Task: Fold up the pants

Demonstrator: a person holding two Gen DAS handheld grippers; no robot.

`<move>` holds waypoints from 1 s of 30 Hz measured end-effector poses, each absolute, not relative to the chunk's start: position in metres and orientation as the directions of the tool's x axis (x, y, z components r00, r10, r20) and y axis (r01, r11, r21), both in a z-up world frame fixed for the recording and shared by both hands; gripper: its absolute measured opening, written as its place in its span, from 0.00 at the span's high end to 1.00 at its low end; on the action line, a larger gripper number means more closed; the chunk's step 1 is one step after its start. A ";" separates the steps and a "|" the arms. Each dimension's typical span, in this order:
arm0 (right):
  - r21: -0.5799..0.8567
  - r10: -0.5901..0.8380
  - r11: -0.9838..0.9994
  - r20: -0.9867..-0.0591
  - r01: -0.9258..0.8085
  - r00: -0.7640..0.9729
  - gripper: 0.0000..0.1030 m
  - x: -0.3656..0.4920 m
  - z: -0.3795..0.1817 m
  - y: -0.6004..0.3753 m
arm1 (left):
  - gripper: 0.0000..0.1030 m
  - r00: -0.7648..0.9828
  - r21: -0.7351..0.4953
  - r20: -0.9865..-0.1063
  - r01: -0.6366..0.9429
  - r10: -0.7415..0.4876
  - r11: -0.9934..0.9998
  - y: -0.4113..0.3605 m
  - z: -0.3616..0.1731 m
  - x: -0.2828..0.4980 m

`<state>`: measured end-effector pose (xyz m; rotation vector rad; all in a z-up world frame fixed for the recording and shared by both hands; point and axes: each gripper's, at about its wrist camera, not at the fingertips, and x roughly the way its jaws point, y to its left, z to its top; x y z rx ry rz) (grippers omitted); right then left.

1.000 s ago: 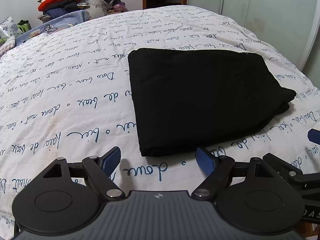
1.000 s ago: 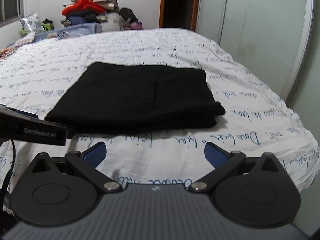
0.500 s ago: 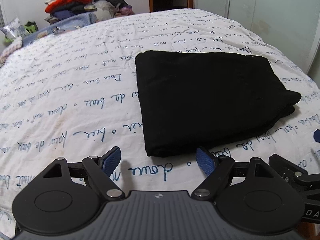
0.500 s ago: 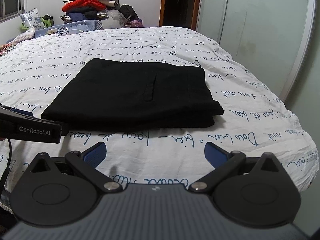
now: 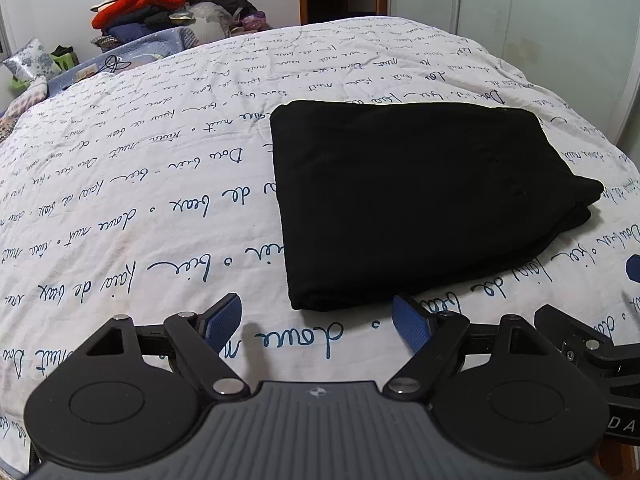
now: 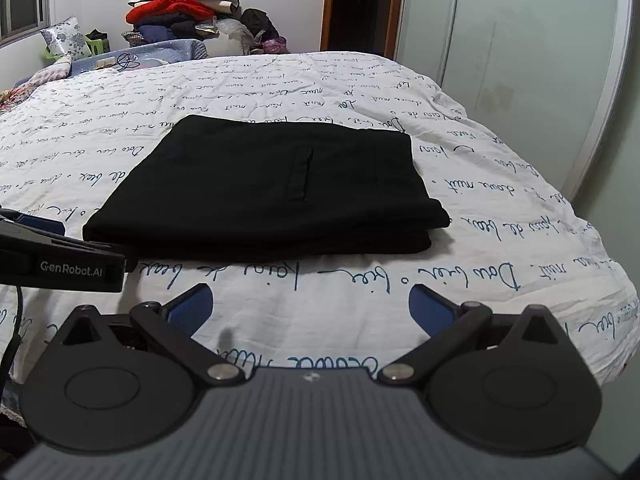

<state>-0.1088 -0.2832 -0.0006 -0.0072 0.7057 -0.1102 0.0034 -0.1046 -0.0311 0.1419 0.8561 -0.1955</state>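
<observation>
Black pants [image 5: 408, 196] lie folded into a flat rectangle on the white bed cover with blue writing [image 5: 140, 200]. In the right wrist view the folded pants [image 6: 276, 188] show a back pocket slit on top. My left gripper [image 5: 318, 322] hovers open just short of the fold's near edge, nothing between its blue pads. My right gripper [image 6: 310, 306] is open too, a little back from the near edge of the pants, with bare cover between its fingers. The left gripper's body [image 6: 60, 256] shows at the left edge of the right wrist view.
A pile of clothes [image 5: 160, 4] is stacked at the far end of the bed, beside a patterned pillow [image 5: 28, 66]. A pale wardrobe door [image 6: 520, 40] stands to the right, close to the bed's edge. A dark doorway [image 6: 360, 4] opens behind.
Both views have shifted slightly, so the pants sit a bit lower and further right in the left wrist view. The pants lie unchanged and both grippers stay open.
</observation>
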 end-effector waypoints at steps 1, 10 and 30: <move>-0.045 -0.104 0.994 -0.647 0.098 0.756 0.00 -0.109 -0.001 -0.283 | 0.20 0.638 0.042 -0.761 0.227 -0.116 0.973 -0.104 -0.031 0.003; -0.048 -0.105 0.994 -0.644 0.097 0.758 0.00 -0.108 0.000 -0.283 | 0.20 0.641 0.034 -0.759 0.218 -0.117 0.975 -0.103 -0.031 0.002; -0.055 -0.106 0.994 -0.646 0.093 0.756 0.00 -0.107 -0.001 -0.286 | 0.20 0.634 0.034 -0.764 0.218 -0.115 0.975 -0.103 -0.033 0.003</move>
